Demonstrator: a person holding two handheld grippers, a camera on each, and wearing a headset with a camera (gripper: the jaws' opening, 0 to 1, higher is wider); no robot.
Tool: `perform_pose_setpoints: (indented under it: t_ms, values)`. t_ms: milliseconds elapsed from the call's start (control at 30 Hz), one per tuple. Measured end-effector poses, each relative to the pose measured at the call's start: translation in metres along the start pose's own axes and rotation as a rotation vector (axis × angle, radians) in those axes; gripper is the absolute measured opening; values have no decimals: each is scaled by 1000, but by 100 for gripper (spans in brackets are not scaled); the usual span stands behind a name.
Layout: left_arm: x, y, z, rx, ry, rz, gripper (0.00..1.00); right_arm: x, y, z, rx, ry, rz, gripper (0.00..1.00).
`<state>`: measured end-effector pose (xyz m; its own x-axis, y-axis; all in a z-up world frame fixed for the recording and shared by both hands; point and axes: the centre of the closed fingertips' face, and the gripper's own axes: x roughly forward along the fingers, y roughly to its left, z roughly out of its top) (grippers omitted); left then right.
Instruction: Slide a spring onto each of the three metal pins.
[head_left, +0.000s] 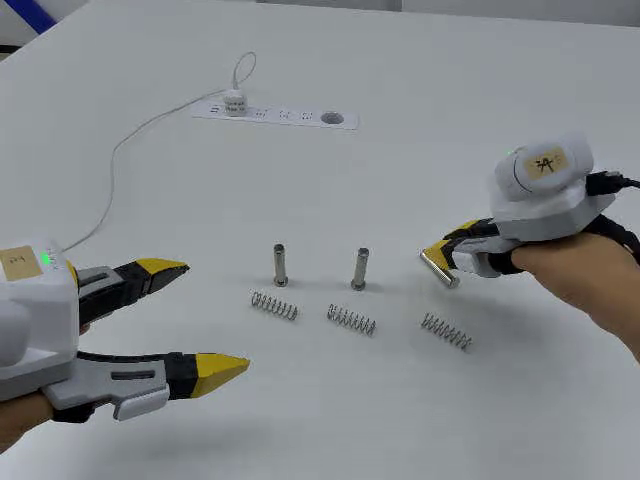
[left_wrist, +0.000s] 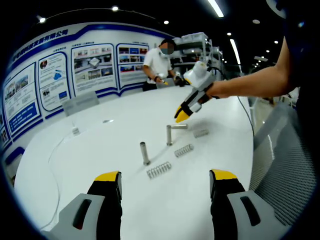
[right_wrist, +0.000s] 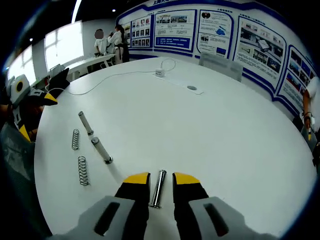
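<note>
In the head view the left tool (head_left: 200, 318) hangs at the near left, jaws wide apart with nothing between them. On the right, the right tool (head_left: 447, 262) is clamped on the held pin (head_left: 440, 270), which slants low over the table (head_left: 420, 180). I cannot tell whether its end touches. The left pin (head_left: 280, 265) and middle pin (head_left: 360, 268) stand upright mid-table. Just nearer lie the left spring (head_left: 274, 305), middle spring (head_left: 351, 319) and right spring (head_left: 446, 331), all bare of pins.

In the left gripper view its spread jaws face the springs, with the right tool beyond them.

In the right gripper view the held pin sits pinched between the yellow tips.

The step in hand looks like handling the third pin, with no spring threaded yet. Next, I judge, the pin must be steadied and a spring lined up end-on with it.
</note>
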<state>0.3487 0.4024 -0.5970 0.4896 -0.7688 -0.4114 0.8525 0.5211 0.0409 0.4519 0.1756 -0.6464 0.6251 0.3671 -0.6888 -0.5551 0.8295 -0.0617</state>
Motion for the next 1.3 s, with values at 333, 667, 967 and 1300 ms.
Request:
perform_pose_setpoints:
  t_ms: [333, 667, 967, 1300]
  values:
    - [1, 0, -1, -3, 4, -4, 73, 13, -1, -7, 39, 57, -4, 15]
    - [1, 1, -3, -5, 9, -6, 72, 21, -2, -8, 52, 96, -1, 12]
    - [2, 1, -5, -9, 10, -6, 72, 24, -1, -16, 67, 137, 3, 10]
    - [3, 0, -6, -10, 14, -12, 71, 26, 0, -19, 85, 173, 5, 9]
